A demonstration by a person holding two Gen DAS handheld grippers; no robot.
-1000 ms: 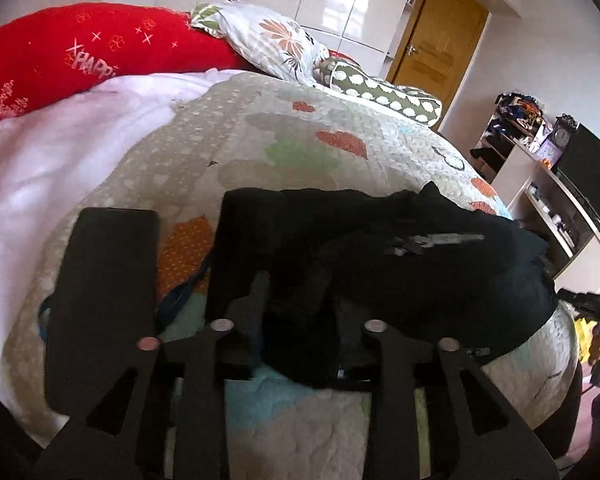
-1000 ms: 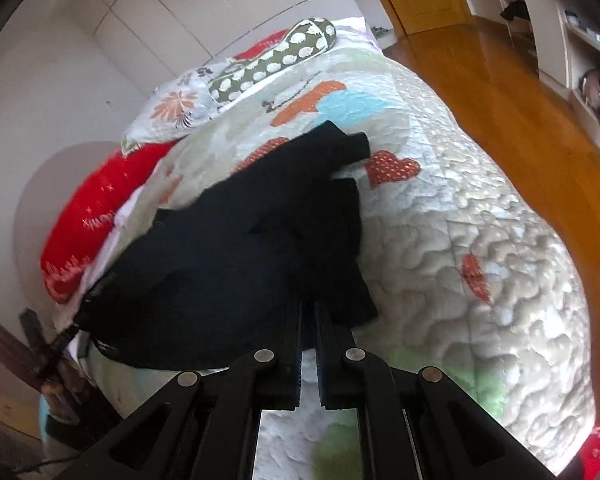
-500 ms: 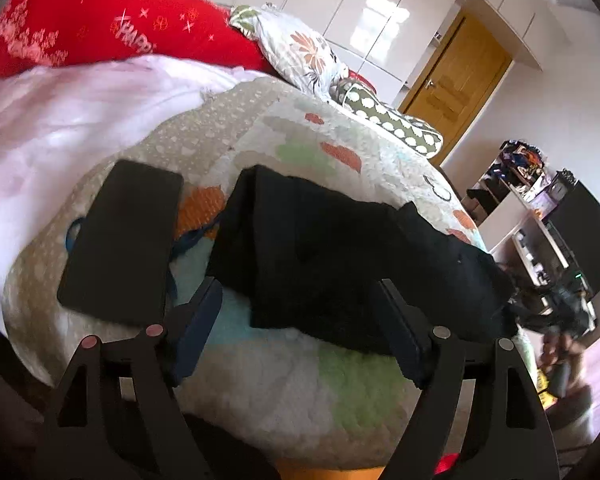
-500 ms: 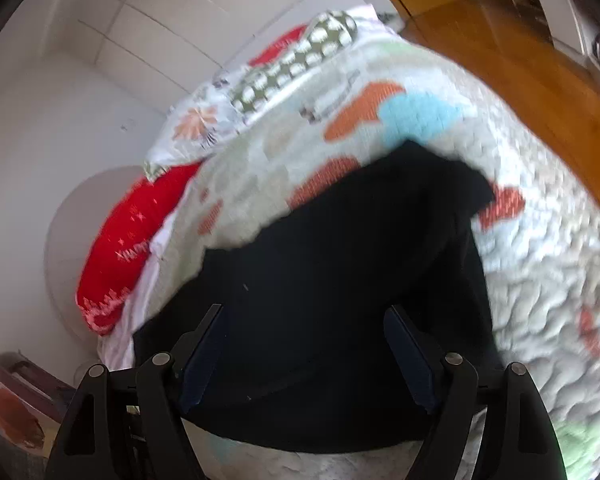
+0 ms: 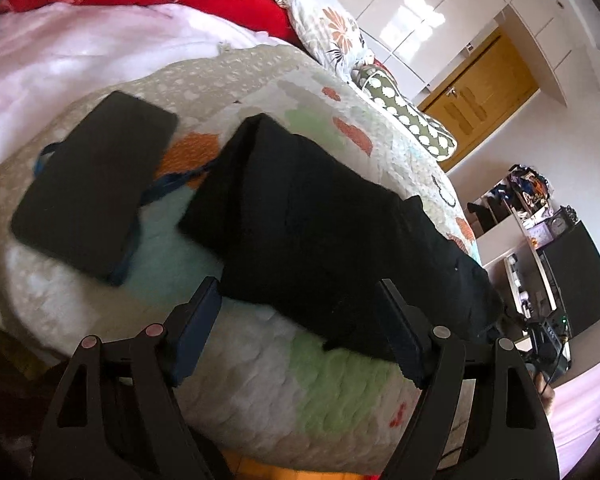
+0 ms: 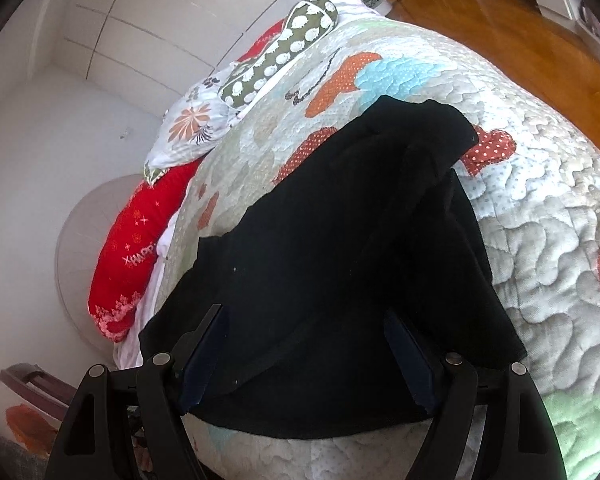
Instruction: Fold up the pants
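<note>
Both grippers stand with their fingers spread wide and nothing between the pads. The jaws have just been opening, and the black pants (image 5: 332, 224) lie loose on the quilt (image 5: 260, 380) instead of hanging from either tool. From the left gripper (image 5: 300, 328) the pants stretch away ahead and to the right of the fingertips, their near edge just beyond the tips and partly behind the right finger. From the right gripper (image 6: 308, 356) the cloth fills the space ahead of and between the fingers, its near hem running under them, though no pad presses on it. Left of the left fingers, well apart from the pants, lies a flat dark pad (image 5: 92, 184) with a blue strap. The pants look soft, limp and fairly thick, a heavy knit or fleece by my guess, already doubled over into a long band with one layer on another. Cloth like that will sag and drag if lifted by one point, and the layers may slide apart. I would take hold at the two corners of one short end, pinching through all the layers at once, one gripper to each corner. The puffy quilt gives underneath, so the fingers can dig under an edge, but they risk catching the quilt too.
</note>
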